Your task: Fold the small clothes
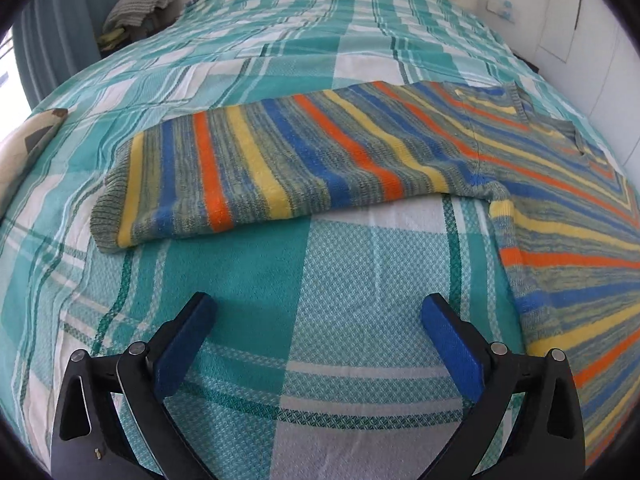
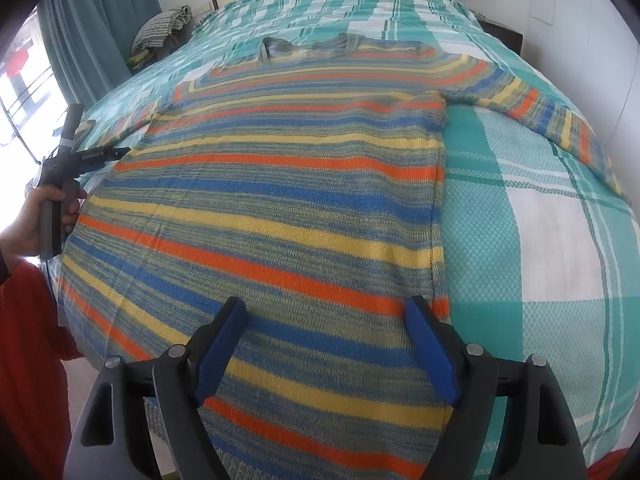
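Two claws are hanging over a striped sweater (image 2: 280, 216) that is lying flat on the checked bedspread (image 2: 540, 240) of a bed. In the right wrist view the garment is filling the middle of the picture, its long axis running from the hem at 6 o'clock to the neckline (image 2: 276, 46) at 12 o'clock, so the collar is pointing toward the headboard. One sleeve (image 2: 560, 120) is stretching out toward 3 o'clock; the other sleeve (image 1: 248, 168) is lying across the left wrist view, its cuff pointing to 9 o'clock.

The left claw (image 1: 318, 312) is standing wide apart over bare bedspread, gripping nothing, with the sleeve ahead of it toward 12 o'clock. The right claw (image 2: 326, 318) is also standing apart, its blue pads (image 2: 430, 354) hovering above the body near the hem, not clamped on the knit. A hand (image 2: 48, 208) is holding the left tool at 9 o'clock.

Judging by the layout, the step in hand is folding a sleeve inward. Doing it well likely means pinching the cuff edge only, lifting it just clear, and carrying it across the chest so the crease is running parallel to the long axis, while the right claw is steadying the body against sliding.
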The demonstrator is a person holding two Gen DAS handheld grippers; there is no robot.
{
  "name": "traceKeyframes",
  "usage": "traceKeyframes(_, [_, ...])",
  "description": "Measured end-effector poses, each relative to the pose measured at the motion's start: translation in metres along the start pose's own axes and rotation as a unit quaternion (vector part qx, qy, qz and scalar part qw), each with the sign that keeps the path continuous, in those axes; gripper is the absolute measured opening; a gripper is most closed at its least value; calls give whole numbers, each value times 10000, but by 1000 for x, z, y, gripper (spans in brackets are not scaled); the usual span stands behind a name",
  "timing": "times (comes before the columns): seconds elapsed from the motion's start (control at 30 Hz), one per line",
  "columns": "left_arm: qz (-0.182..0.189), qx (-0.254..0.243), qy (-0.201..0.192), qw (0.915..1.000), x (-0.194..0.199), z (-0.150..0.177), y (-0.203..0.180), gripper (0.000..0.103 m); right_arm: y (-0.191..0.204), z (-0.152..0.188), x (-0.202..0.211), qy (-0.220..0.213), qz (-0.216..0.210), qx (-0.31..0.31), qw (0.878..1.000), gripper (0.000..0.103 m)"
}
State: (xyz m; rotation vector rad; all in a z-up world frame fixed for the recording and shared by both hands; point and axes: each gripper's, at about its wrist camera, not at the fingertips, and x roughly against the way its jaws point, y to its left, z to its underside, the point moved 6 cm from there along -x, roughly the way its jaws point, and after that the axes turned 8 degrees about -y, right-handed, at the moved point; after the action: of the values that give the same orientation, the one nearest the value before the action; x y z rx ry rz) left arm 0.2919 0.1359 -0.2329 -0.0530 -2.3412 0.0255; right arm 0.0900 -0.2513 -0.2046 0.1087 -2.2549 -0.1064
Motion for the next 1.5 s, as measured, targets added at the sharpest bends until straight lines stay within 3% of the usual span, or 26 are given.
traceKeyframes(0.13, [87, 97, -172, 9998, 2, 4, 2, 103, 1, 1, 1, 2, 2, 12, 10000, 81])
traceKeyframes(1.5, [44, 53, -159, 9998, 1, 3, -1, 103, 1, 4, 5, 9, -95, -133, 9999, 85])
